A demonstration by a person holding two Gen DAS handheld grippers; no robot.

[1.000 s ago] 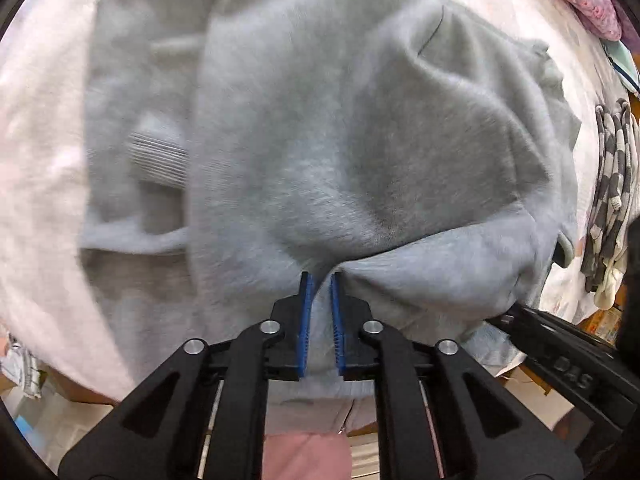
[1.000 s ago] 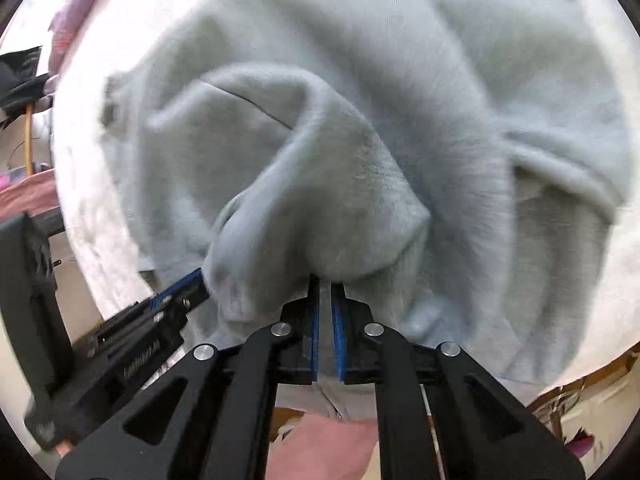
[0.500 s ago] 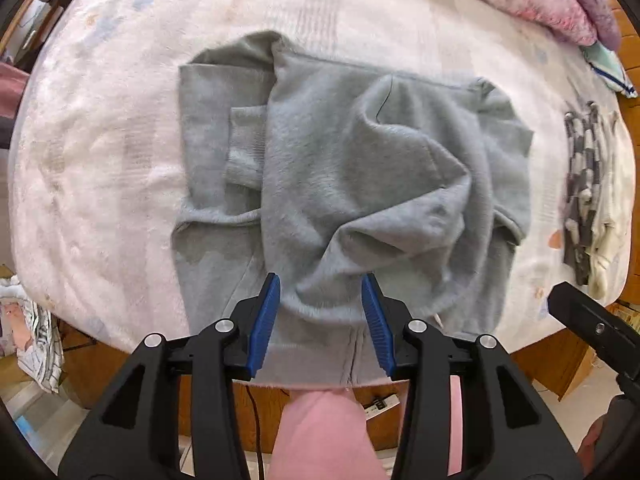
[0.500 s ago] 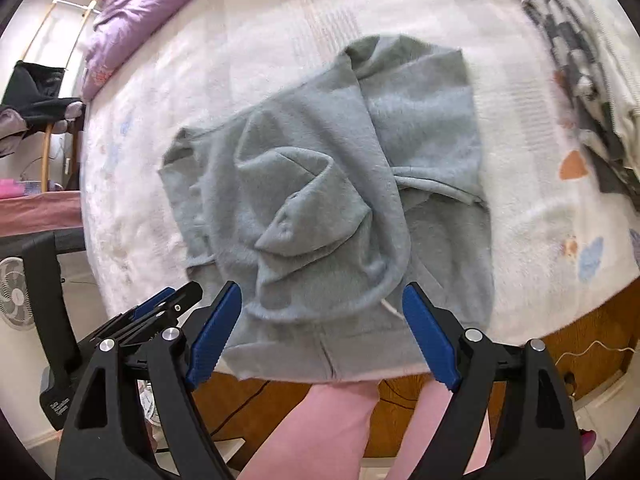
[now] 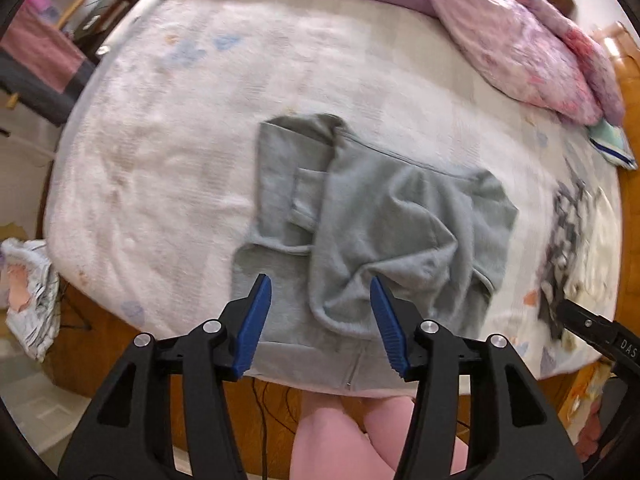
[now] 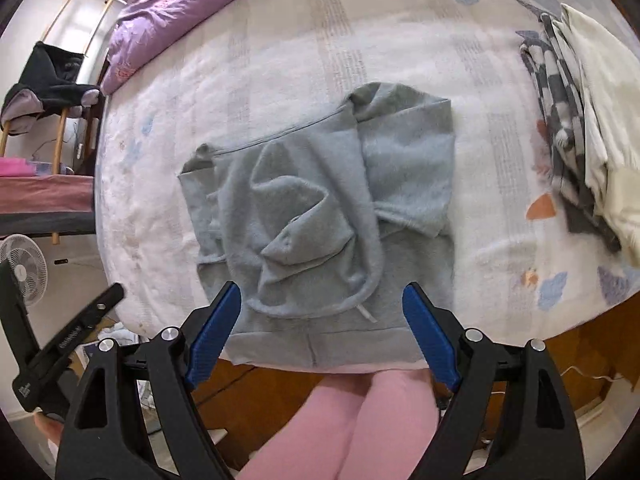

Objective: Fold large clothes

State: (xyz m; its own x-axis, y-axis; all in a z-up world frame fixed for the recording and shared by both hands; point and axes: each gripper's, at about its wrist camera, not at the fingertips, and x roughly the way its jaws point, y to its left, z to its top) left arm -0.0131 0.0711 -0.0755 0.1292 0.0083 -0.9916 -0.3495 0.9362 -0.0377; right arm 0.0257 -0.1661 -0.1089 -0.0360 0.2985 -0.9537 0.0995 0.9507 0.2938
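garment: grey hoodie [image 5: 380, 236] lay on the white bedcover [image 5: 168, 184], near the bed's front edge, right in front of your legs
progress: you had the sleeves tucked in over the body and the hood flopped down onto the middle, so I'd call it roughly halfway
left to do: hood was lumpy and creased, bottom hem stuck out flat below it; you likely needed to smooth it and fold it up once more
left gripper [image 5: 320, 320]: jaws were opening, about half spread, nothing between the blue pads; you held it clear above the cloth, touching nothing
right gripper [image 6: 320, 332]: jaws stood wide apart, empty; it hung above the hem edge, no contact
drawstring: a pale cord end [image 6: 366, 314] poked out under the hood rim, probably the hoodie's string, view too soft to be sure
clutter: checked and cream clothes [image 6: 568, 128] lay well apart on the bed's side; purple quilt [image 6: 180, 12] bunched at the far end
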